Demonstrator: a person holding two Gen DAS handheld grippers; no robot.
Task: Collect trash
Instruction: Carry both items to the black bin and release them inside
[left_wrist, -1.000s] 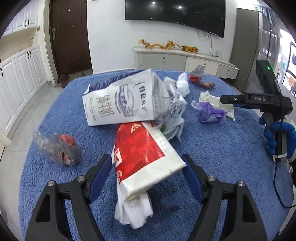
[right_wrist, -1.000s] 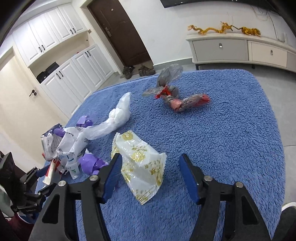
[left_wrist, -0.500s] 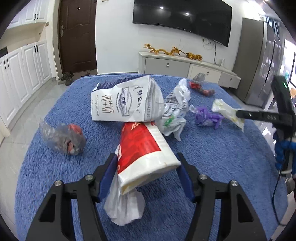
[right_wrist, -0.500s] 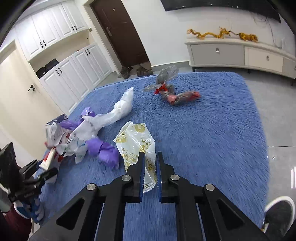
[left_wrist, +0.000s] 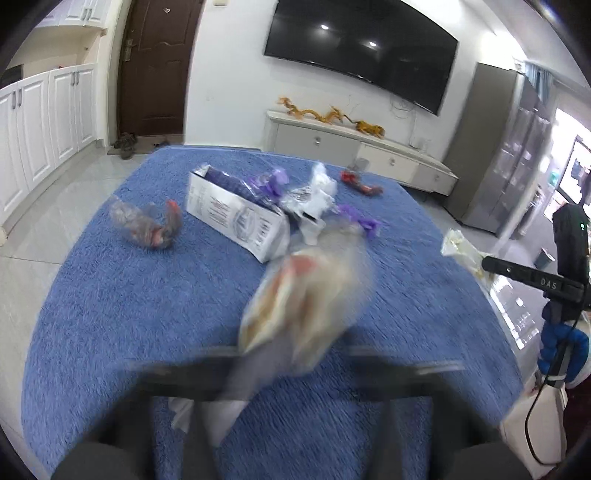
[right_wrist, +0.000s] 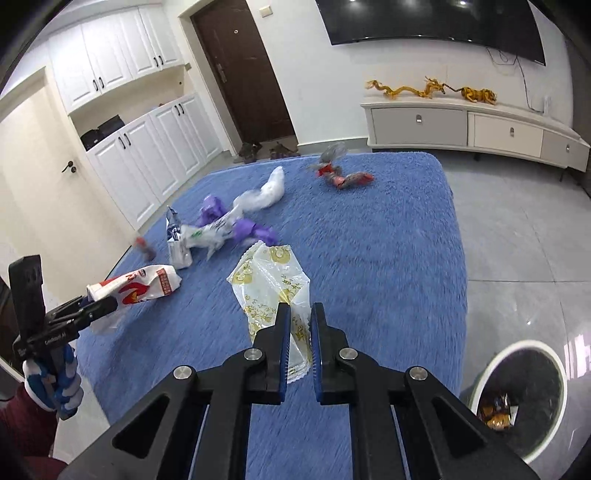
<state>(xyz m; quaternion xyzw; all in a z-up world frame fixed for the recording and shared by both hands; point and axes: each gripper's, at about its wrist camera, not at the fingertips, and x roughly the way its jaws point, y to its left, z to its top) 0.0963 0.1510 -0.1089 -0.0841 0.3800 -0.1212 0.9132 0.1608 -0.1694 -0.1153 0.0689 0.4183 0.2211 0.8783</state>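
My right gripper is shut on a white-and-yellow snack wrapper and holds it above the blue rug. My left gripper is shut on a red-and-white packet, lifted off the rug; in the left wrist view the packet is motion-blurred. The right gripper with its wrapper shows at the right edge of that view. Left on the rug: a white carton, purple gloves, a white bag, and clear bags with red scraps.
A white bin with a black liner and some wrappers inside stands on the grey floor at the rug's right side. A low TV cabinet runs along the far wall. White cupboards line the left.
My left gripper has lifted the red-and-white packet off the rug and is moving fast. My right gripper, shut on the yellow wrapper half a second ago, has raised it.
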